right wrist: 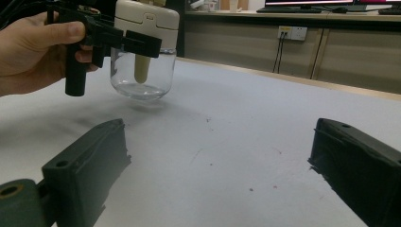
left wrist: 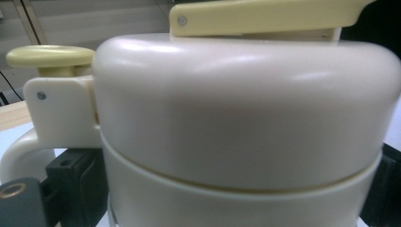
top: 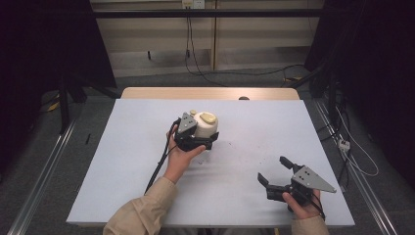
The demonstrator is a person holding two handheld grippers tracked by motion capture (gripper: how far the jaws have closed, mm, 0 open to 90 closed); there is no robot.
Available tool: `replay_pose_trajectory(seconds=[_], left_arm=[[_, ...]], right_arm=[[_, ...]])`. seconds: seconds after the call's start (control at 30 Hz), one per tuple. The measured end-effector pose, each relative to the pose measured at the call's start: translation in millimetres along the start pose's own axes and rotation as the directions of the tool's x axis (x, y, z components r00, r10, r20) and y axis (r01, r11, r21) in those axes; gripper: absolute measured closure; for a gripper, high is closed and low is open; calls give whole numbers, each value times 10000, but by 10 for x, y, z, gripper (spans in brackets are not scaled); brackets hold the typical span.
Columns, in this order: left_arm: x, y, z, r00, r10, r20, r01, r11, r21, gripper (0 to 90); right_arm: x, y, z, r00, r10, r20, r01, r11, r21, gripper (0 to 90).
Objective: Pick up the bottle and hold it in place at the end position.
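Cream-lidded glass jar held off the table by the left gripper

Cream-lidded glass jar point(top: 206, 125) hangs over the middle of the white table point(top: 122, 161), its clear base lifted off the surface with a shadow beneath it in the right gripper view. Its lid carries a yellow lever point(left wrist: 265, 18) on top and a yellow button point(left wrist: 49, 56) by the handle. The left gripper point(top: 198, 142) has its jaws clamped on the jar's sides just under the lid. The right gripper point(top: 274, 171) sits well apart, near the table's front right, jaws spread wide and holding nothing.
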State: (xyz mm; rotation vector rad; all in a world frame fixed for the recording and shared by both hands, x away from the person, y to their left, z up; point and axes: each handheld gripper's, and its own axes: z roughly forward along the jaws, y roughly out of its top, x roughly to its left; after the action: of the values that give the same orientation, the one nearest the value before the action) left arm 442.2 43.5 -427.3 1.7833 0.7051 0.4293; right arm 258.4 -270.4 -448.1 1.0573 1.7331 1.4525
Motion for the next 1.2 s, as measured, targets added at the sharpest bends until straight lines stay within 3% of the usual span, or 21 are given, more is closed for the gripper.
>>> replay_pose_trajectory(seconds=[0.4, 0.6, 0.83, 1.2], left_arm=[[-40, 29, 95, 9999, -122, 71, 122, 9999, 22, 53], [-33, 37, 120, 10000, -34, 1, 34, 10000, 29, 53], [-6, 15, 151, 9994, -344, -9, 344, 9994, 21, 53], [0, -11, 194, 9994, -311, -182, 311, 9995, -20, 53]], right_arm=[[3, -1, -2, 10000, 23, -29, -23, 10000, -3, 41], [-1, -1, -4, 10000, 1, -20, -1, 10000, -17, 42], [5, 0, -2, 10000, 30, -30, -30, 10000, -1, 42], [1, -2, -3, 10000, 0, -51, 0, 10000, -7, 43]])
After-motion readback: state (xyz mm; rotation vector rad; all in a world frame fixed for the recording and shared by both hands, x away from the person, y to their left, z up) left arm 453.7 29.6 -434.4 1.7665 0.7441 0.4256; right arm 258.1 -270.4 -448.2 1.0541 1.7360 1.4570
